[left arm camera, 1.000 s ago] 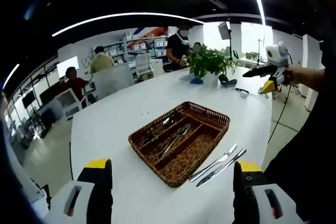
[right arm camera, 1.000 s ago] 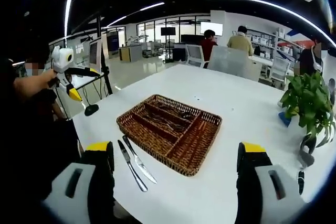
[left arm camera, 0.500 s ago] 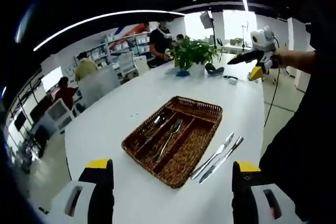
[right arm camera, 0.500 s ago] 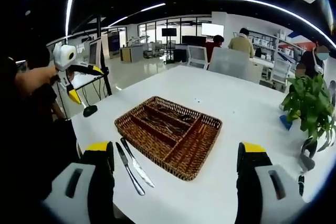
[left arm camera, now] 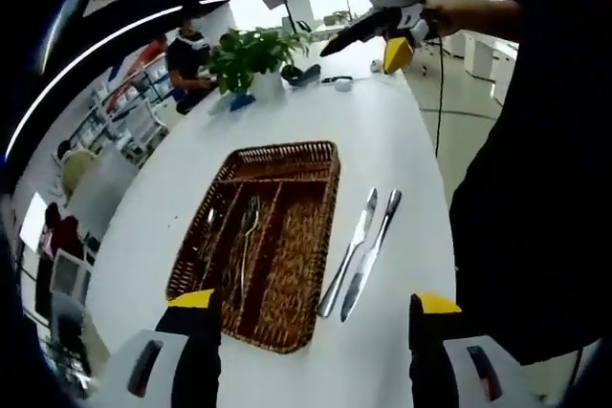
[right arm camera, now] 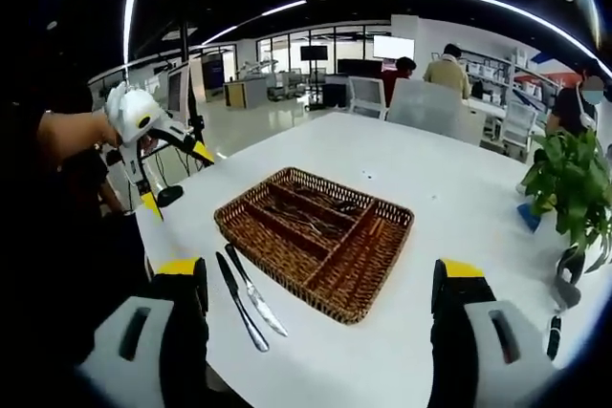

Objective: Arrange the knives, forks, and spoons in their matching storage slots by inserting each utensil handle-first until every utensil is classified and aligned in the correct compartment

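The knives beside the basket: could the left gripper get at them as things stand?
Probably yes. The knives lie bare on the table beside the basket, just ahead of the open left gripper, with nothing between.

Brown woven wicker tray [right arm camera: 375, 257], rough and matt, on a smooth white table [right arm camera: 449, 207] with a faint sheen. Two shiny metal knives [left arm camera: 360, 253] just beside the tray; more utensils [left arm camera: 246, 236] inside it, probably polished metal too, though too small to tell for sure. Gripper jaws in matt black with yellow tips and pale grey housings, seemingly plastic; glossy green leaves on the potted plant [right arm camera: 566, 183].
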`<state>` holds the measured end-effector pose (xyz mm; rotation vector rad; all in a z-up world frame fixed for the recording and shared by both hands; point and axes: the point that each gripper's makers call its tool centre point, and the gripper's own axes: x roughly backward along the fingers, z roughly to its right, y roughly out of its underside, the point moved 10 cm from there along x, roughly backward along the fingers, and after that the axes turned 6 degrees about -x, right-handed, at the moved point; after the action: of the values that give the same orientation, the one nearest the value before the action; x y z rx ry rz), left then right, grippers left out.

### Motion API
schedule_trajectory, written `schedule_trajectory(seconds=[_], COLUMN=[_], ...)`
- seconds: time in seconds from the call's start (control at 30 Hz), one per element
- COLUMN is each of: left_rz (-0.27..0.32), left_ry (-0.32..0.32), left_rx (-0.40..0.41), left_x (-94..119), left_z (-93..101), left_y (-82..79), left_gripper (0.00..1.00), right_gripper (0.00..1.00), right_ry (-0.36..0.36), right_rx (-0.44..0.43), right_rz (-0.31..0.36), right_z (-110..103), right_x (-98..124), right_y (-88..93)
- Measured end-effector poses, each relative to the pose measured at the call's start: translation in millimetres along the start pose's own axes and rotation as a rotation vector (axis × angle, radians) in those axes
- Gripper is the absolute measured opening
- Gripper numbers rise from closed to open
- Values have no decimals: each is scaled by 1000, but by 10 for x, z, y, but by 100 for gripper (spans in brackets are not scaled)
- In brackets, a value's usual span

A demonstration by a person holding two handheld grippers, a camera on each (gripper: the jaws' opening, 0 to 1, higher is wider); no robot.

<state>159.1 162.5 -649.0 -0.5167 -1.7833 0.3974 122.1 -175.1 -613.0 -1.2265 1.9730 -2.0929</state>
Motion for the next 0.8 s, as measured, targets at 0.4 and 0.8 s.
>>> schedule_trajectory(seconds=[0.4, 0.8], left_rz=[-63, -60], left_ry=[151, 279], left_rx=[-102, -105], left_x=[-593, -1023], left_z=[118, 230], left_y=[139, 276], left_gripper=[55, 43], right_gripper=[99, 99], right_ry=[13, 33], right_rx=[-24, -43], right_rz=[-2, -23], right_z=[-19, -24], right_x=[13, 88], right_y=[72, 174])
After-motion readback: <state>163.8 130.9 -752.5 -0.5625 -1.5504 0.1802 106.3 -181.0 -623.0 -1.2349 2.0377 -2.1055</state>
